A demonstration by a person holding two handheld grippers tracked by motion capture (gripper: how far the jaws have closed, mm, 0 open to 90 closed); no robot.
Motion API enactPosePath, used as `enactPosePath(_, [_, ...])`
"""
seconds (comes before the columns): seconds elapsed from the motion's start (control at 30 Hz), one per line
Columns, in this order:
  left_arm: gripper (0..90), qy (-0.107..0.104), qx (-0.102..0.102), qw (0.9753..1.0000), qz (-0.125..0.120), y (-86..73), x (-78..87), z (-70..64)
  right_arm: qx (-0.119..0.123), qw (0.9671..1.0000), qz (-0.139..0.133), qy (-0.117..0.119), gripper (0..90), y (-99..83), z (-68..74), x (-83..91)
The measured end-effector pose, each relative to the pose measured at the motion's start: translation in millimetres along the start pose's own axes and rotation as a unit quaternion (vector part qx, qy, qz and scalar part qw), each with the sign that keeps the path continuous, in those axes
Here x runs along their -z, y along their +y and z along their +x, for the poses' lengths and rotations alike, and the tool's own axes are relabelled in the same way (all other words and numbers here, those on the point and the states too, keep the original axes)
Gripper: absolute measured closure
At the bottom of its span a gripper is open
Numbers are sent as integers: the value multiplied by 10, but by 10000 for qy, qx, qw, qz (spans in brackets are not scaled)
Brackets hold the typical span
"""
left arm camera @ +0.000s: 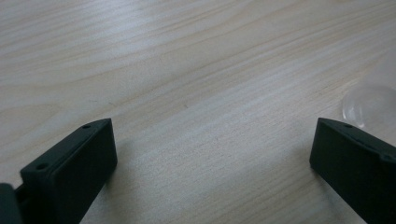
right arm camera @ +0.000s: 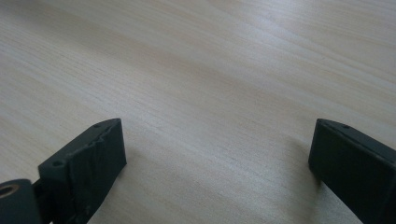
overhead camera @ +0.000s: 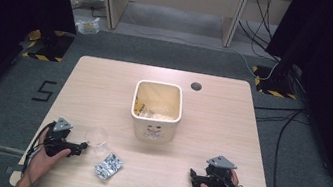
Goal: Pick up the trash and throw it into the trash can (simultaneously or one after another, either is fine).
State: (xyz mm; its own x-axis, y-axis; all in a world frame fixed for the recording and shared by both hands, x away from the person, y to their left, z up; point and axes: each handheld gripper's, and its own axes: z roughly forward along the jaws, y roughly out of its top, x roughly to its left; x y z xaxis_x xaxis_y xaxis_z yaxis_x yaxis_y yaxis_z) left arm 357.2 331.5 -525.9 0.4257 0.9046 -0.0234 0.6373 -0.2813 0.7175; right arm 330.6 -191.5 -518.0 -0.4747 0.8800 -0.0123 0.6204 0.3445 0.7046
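On the wooden table (overhead camera: 104, 89) a white bin (overhead camera: 154, 127) stands at the middle, with some light wrappers and a yellow scrap inside. A clear plastic cup (overhead camera: 97, 137) lies near the front left; its rim shows at the right of the left gripper view (left arm camera: 369, 105). Beside it lies a crumpled silver packet (overhead camera: 108, 165). My left gripper (overhead camera: 81, 146) (left arm camera: 212, 125) rests low over the table just left of the cup, open and holding nothing. At the front right my right gripper (overhead camera: 192, 174) (right arm camera: 217, 123) points left, also open over bare wood.
A round cable hole (overhead camera: 196, 85) sits near the table's far edge. Grey carpet surrounds the table, with cables (overhead camera: 282, 117) on the floor at the right and desk legs beyond. Bare wood lies between the two grippers.
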Motion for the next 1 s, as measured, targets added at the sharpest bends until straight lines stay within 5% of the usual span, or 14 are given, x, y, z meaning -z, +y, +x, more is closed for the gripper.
enactPosePath(0.37, [11,-88,94,9999,-77,-9,20,35,6,10000,7,6,42,1,-3,0])
enactPosePath(0.57, [167,-363,302,9987,-187,-7,86,89,-1,10000,5,14,40,1,-3,-2])
enactPosePath(1.0, [147,-390,237,9983,-365,88,271,60,12,10000,4,21,40,1,-5,-3])
